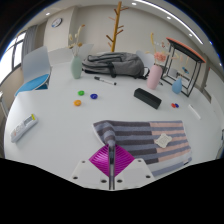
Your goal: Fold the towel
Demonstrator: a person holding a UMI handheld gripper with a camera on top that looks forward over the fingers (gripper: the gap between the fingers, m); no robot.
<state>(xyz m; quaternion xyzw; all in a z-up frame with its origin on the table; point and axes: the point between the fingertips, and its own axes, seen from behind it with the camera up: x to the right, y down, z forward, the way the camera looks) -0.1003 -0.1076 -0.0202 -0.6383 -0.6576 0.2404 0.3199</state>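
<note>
On white table (60,135), striped towel (145,138) lying crosswise, gripper (107,160) fingers clamped on its near corner

bright, even indoor light | ceiling lamps lit | soft shadows | strong fisheye bending at edges | slightly soft

An office-like room: a white table (60,110), a wooden coat stand (118,25), and a side desk (185,50).
</note>
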